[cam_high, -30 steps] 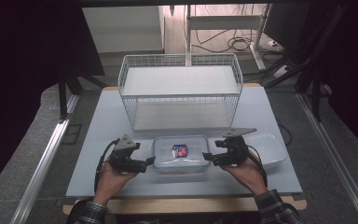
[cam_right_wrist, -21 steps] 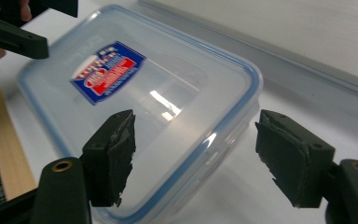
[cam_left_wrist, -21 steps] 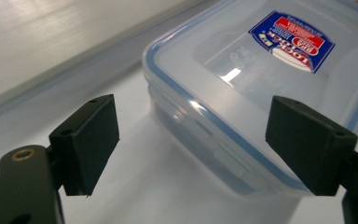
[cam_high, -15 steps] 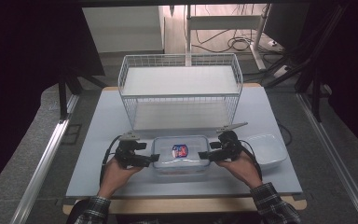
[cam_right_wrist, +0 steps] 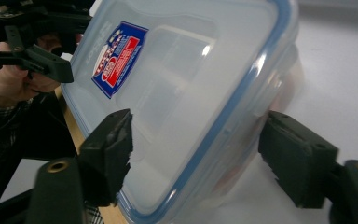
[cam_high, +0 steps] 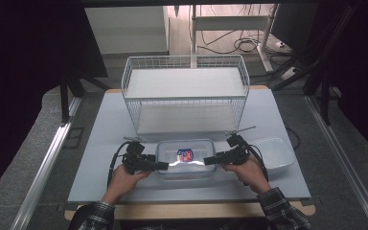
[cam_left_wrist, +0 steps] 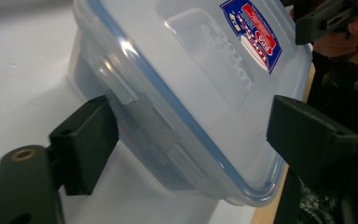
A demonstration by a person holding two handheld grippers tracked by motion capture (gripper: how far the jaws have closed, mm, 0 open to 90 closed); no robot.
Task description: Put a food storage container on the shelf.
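The person wears a dark plaid shirt, its checked cuffs (cam_high: 278, 209) ending at the wrists. Each hand carries a black gripper. The left gripper (cam_high: 159, 166) has blocky matte jaws, a brass-ringed screw hole near one jaw's base and a black cable looping off its left side. The right gripper (cam_high: 210, 159) matches it, with a thin grey plate on top.

Pale table (cam_high: 100, 143) with three things on it.
A wire basket (cam_high: 186, 98) stands at the back, a lidded clear box (cam_high: 186, 159) at the front middle, and a white tub (cam_high: 274, 154) just right of it.
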